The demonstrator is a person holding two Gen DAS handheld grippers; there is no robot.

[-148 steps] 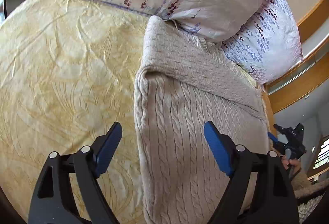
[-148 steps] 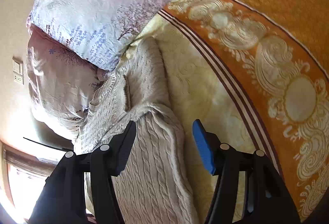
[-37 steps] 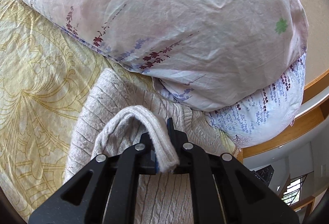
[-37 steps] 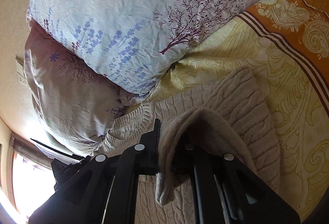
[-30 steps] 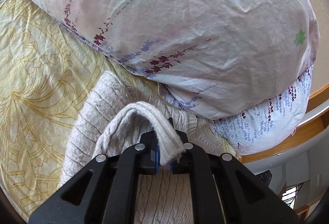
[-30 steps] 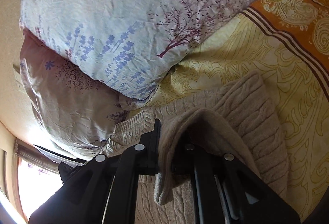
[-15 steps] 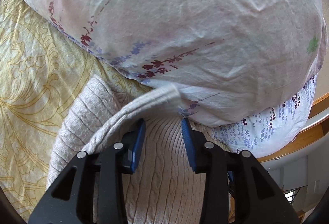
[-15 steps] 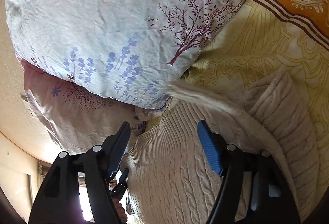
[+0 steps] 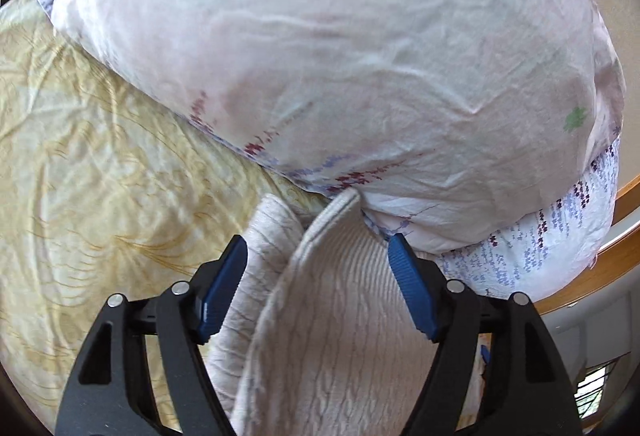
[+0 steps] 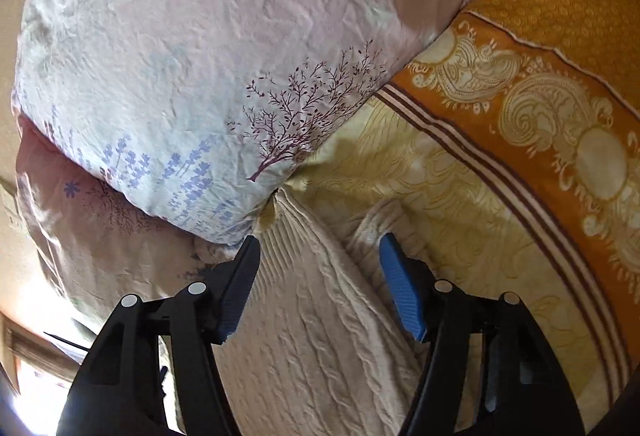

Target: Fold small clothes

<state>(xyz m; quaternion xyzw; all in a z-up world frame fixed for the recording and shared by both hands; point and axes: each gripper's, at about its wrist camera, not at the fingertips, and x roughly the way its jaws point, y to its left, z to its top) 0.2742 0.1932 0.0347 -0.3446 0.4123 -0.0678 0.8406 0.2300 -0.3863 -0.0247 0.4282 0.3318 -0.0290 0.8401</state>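
The far hem of the beige cable-knit sweater (image 9: 332,316) vanishes under the floral pillows (image 9: 340,56), and it appears folded double, though blur hides the layers. Your left gripper (image 9: 318,290) tilts down over it, jaws just spread wider, pads clear of the knit; your right gripper (image 10: 320,286) stands parted, slightly narrowing. The sweater lies on the yellow bedspread (image 10: 420,172).

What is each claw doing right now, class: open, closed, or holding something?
Left claw: open, just widened, holding nothing; sweater lies loose below.
Right claw: open, just narrowed slightly, holding nothing.
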